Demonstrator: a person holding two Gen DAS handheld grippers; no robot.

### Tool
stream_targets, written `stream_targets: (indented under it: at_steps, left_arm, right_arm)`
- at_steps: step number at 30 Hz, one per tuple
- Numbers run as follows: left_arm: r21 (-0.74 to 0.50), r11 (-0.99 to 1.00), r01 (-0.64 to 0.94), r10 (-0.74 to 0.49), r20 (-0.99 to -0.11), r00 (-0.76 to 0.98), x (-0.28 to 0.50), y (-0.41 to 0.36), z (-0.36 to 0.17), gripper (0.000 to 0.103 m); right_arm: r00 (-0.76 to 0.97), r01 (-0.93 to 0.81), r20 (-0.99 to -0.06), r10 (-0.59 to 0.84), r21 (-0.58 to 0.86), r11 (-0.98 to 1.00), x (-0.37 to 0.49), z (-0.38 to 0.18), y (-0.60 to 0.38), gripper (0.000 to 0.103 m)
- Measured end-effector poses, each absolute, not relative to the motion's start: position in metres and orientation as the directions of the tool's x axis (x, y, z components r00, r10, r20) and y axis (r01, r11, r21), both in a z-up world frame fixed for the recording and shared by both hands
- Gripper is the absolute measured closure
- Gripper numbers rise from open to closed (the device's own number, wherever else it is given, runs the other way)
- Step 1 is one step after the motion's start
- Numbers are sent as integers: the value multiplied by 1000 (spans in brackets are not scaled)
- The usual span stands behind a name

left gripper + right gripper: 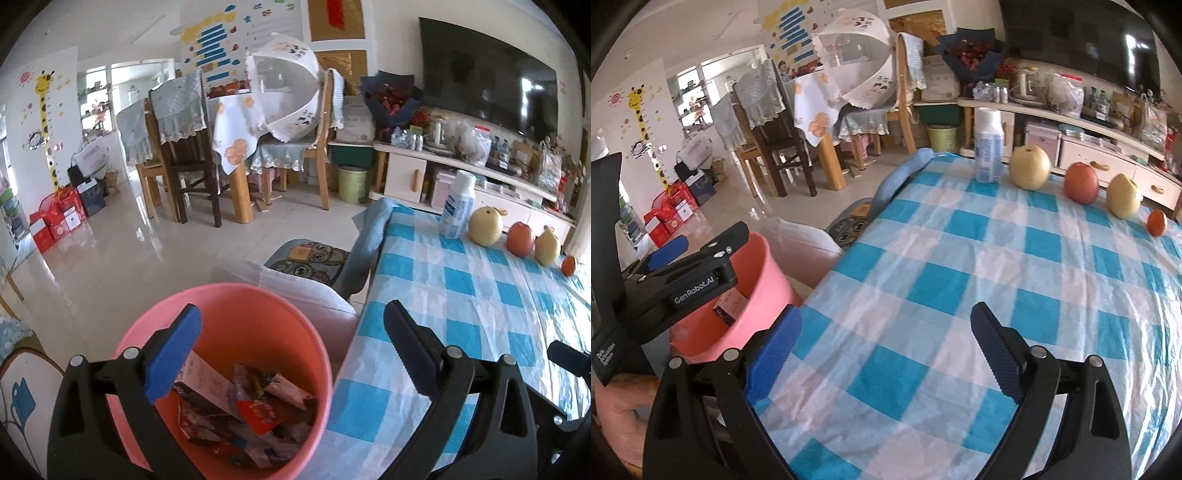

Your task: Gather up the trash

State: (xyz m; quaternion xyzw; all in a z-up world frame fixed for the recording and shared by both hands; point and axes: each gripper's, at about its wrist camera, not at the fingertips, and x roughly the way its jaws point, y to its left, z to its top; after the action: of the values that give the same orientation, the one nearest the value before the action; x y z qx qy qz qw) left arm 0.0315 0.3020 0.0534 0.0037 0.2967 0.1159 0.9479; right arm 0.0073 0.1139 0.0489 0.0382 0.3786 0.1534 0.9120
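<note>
Left tool (pixel 291 339) gaping empty over round pink plastic bin (pixel 236 295) of crinkled wrappers (pixel 255 410), right tool (pixel 884 332) wide open, empty, above checked bench (pixel 960 258)

Pink plastic bin (pixel 236 332) left of blue-and-white checked table (pixel 960 295), crumpled wrappers (pixel 258 410) inside bin, white bottle (pixel 988 146), yellow pear (pixel 1030 167), red apple (pixel 1081 182) along table's far edge.

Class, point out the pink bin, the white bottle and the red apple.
Pink bin (pixel 295 332): left wrist view, inner wall.
White bottle (pixel 989 147): right wrist view, label on the body.
Red apple (pixel 1081 182): right wrist view, front skin.
</note>
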Motion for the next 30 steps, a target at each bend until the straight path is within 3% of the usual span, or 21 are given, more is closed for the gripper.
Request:
stream_targets:
  at_steps: [30]
  left_arm:
    - [43, 997, 69, -31, -578, 816, 14, 155, 45, 4]
  right_arm:
    - [776, -80, -620, 114, 83, 993, -43, 75, -16, 10]
